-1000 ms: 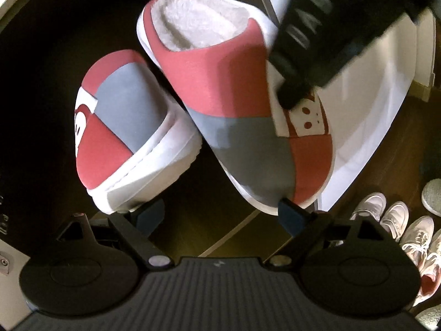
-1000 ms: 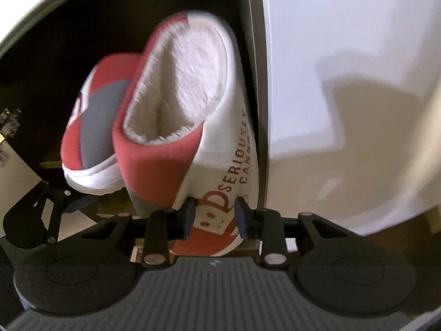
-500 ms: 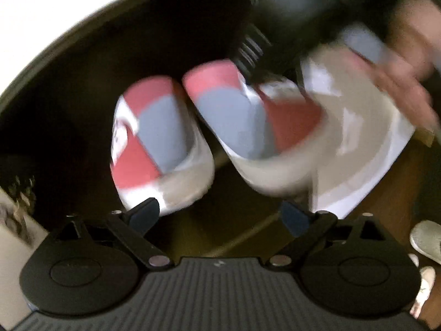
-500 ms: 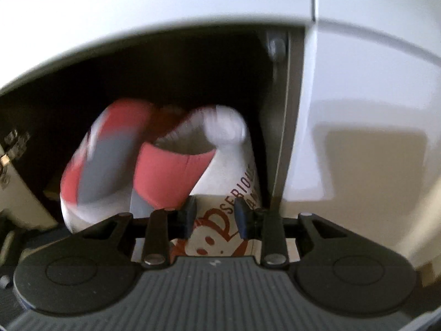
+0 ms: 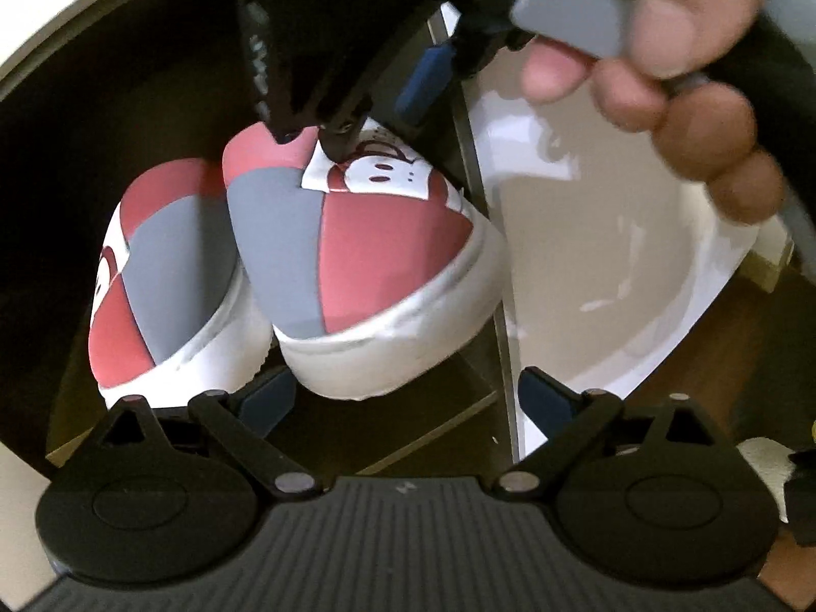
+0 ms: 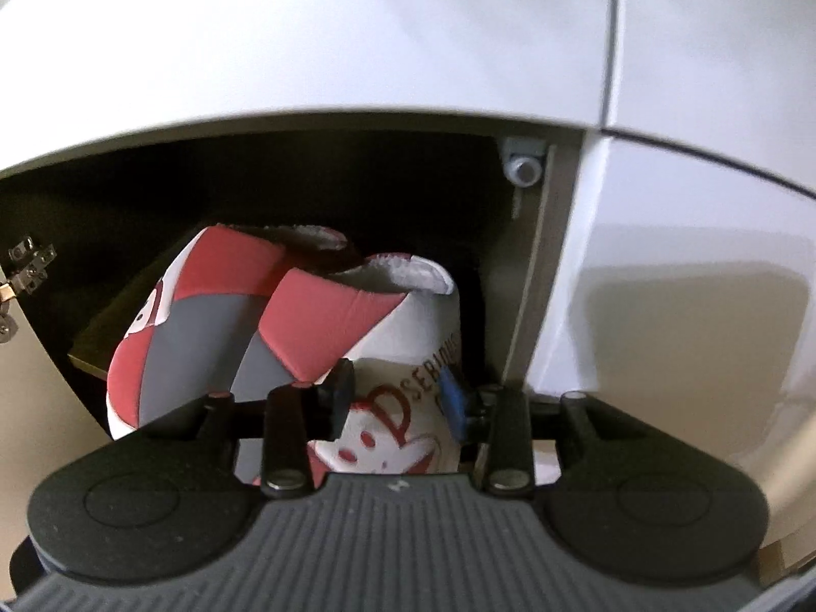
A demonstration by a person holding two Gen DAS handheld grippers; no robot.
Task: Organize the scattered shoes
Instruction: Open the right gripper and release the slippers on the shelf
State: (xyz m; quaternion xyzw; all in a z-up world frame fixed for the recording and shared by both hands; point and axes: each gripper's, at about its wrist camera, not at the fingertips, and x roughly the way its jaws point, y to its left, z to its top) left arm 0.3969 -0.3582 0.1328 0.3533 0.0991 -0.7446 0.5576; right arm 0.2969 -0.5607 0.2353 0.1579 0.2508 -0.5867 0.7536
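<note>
On cabinet shelf [image 6: 92, 352], near its right edge: two red-grey slippers, toes out, side by side. Right slipper [image 5: 367, 255] between pads of right hand-held gripper [image 6: 398, 398], jaws opening, release under way. Left slipper [image 5: 163, 275] already placed. Left hand-held gripper [image 5: 403, 398] spread, empty, just before front edge. Pair nearly stowed; other shoes not visible.

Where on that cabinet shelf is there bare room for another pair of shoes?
Bare room: the dark shelf left of the left slipper, toward the hinge. Crowded: the right slipper sits close by the cabinet's side wall, with the right gripper there, jaws opening around it.
</note>
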